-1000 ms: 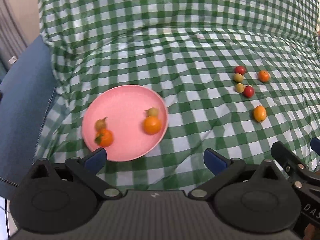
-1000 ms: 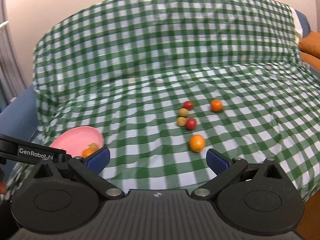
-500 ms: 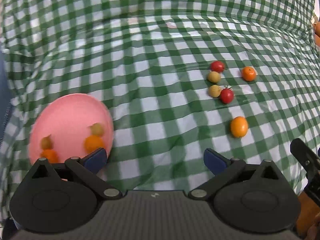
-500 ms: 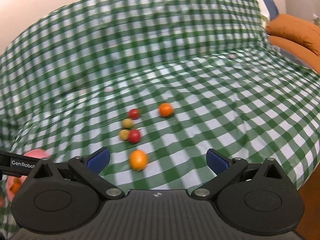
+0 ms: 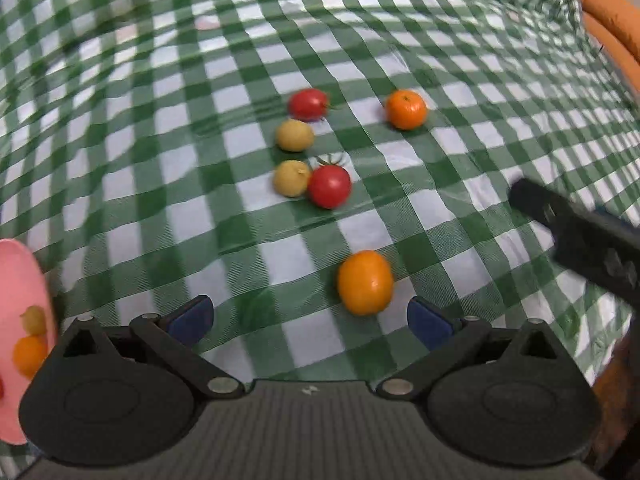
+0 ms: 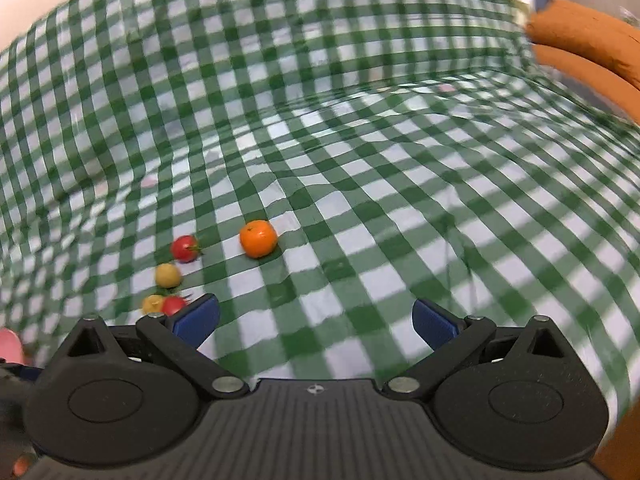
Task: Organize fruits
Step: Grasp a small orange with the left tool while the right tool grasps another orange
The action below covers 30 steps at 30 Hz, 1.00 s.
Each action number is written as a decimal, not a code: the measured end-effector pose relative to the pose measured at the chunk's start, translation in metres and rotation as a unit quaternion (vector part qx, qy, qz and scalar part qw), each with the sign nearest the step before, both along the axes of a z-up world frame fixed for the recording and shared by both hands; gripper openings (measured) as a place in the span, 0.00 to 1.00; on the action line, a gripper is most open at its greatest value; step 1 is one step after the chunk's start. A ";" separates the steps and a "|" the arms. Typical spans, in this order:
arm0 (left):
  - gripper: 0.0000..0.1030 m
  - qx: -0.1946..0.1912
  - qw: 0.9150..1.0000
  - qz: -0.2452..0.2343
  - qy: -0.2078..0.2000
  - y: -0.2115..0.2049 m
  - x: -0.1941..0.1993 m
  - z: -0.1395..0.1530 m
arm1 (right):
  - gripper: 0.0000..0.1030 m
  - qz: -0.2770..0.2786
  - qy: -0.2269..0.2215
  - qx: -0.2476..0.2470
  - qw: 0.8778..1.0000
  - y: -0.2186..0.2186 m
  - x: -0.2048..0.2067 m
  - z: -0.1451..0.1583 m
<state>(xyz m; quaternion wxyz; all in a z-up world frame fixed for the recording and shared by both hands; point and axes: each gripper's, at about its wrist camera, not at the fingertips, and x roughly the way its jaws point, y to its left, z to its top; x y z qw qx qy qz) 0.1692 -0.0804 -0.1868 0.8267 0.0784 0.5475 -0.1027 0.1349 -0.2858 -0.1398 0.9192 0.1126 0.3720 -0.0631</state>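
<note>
Orange fruit (image 5: 365,282) between spread left gripper (image 5: 310,320) fingers (image 5: 191,319)

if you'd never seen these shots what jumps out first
The loud green-and-white checked cloth fills both views. Bright loose fruit lies scattered on it: a big orange fruit just ahead of the open left tool, two red tomatoes, two yellow fruits and a mandarin beyond. A pink plate holding fruit peeks in at the left edge.
</note>
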 end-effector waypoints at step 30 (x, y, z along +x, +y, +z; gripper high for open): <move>0.37 -0.053 0.997 0.060 -0.016 0.052 -0.001 0.013 | 0.38 0.193 -0.032 -0.085 0.977 0.040 0.100 -0.053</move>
